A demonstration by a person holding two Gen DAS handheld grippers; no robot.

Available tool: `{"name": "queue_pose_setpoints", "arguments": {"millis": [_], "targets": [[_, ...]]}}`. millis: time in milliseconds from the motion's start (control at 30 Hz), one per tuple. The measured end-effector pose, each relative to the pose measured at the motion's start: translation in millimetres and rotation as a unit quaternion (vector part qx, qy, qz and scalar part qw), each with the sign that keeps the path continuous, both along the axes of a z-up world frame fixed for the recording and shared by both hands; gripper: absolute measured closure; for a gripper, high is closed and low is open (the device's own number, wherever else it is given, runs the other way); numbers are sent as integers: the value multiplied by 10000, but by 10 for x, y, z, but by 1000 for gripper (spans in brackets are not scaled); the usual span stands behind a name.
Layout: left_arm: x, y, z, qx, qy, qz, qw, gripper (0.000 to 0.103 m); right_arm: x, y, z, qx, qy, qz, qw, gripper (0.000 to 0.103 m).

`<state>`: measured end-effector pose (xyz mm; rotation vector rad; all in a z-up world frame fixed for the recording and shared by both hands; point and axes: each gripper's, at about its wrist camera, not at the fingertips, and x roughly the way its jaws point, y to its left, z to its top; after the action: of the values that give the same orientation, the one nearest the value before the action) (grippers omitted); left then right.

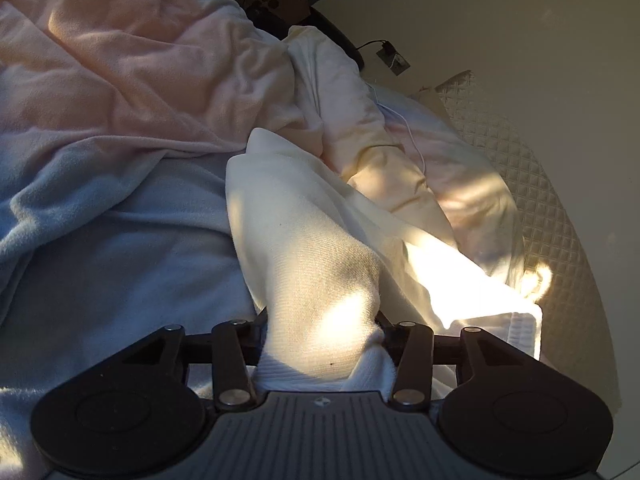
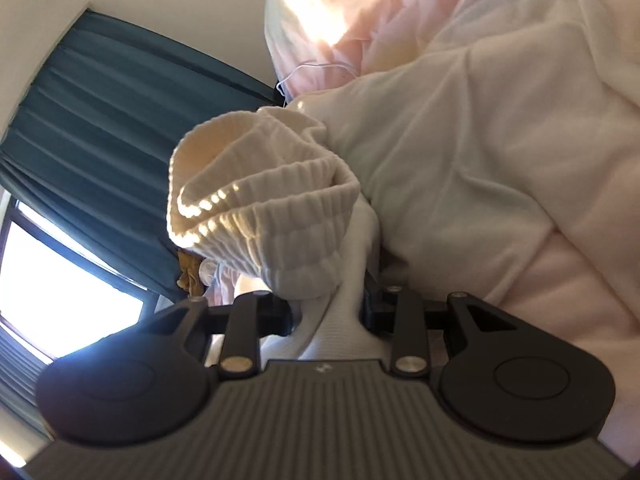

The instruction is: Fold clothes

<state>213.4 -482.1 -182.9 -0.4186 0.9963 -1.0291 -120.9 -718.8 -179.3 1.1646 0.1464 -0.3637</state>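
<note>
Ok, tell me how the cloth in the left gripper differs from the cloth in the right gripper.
The left gripper clamps smooth cream knit fabric that trails flat onto the bed. The right gripper clamps a bunched ribbed cream cuff, raised off the bedding. Both are cream knit, clamped between shut jaws.

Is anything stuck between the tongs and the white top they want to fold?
No. Both tongs already pinch the white top: the left tongs grip plain knit cloth, the right tongs grip just behind its ribbed cuff. Nothing sits between them and the cloth. The top drapes over a pink blanket.
</note>
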Motion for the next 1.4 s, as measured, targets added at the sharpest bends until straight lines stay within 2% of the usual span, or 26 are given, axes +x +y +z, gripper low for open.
{"name": "queue_pose_setpoints", "arguments": {"millis": [133, 200, 233, 300, 367, 467, 567, 767, 833, 867, 967, 1233, 1300, 1367, 1400], "targets": [[-180, 122, 217, 138, -348, -61, 9993, 47, 9, -45, -9, 84, 38, 29, 10000, 68], [-275, 181, 340, 293, -460, -79, 9985, 38, 5, -41, 42, 126, 130, 68, 9998, 65], [-315, 208, 413, 397, -559, -72, 9976, 37, -2, -27, 82, 143, 211, 94, 9996, 63], [-402, 292, 559, 641, -817, 3, 9946, 24, -24, -7, 173, 105, 423, 130, 9990, 57], [-493, 409, 717, 796, -1122, 113, 9904, 18, -75, 31, 281, -32, 663, 100, 9977, 48], [-649, 566, 971, 950, -1380, 102, 9858, 17, -220, 145, 494, -360, 932, 63, 9950, 42], [-858, 723, 1264, 1041, -1694, 152, 9799, 17, -378, 270, 717, -705, 1177, 36, 9905, 41], [-1364, 1005, 1864, 1033, -2188, 78, 9703, 15, -574, 639, 1315, -1444, 1205, 223, 9819, 41], [-1545, 1116, 2037, 1083, -2327, 125, 9664, 12, -607, 800, 1478, -1676, 1234, 270, 9777, 41], [-1633, 1179, 2121, 1096, -2402, 142, 9644, 5, -623, 881, 1559, -1791, 1249, 293, 9754, 41], [-1895, 1375, 2343, 1086, -2664, 144, 9576, 2, -671, 1122, 1802, -2136, 1292, 363, 9677, 41], [-2506, 2005, 2710, 1319, -3164, 335, 9388, 1, -800, 1765, 2452, -3041, 1397, 548, 9407, 41], [-2637, 2140, 2748, 1348, -3273, 324, 9347, 1, -831, 1930, 2507, -3241, 1440, 556, 9334, 41], [-2771, 2255, 2766, 1377, -3365, 345, 9309, 1, -860, 2096, 2520, -3430, 1489, 550, 9258, 27], [-2841, 2322, 2771, 1295, -3383, 356, 9314, 1, -875, 2179, 2526, -3524, 1514, 547, 9219, 27]]}}
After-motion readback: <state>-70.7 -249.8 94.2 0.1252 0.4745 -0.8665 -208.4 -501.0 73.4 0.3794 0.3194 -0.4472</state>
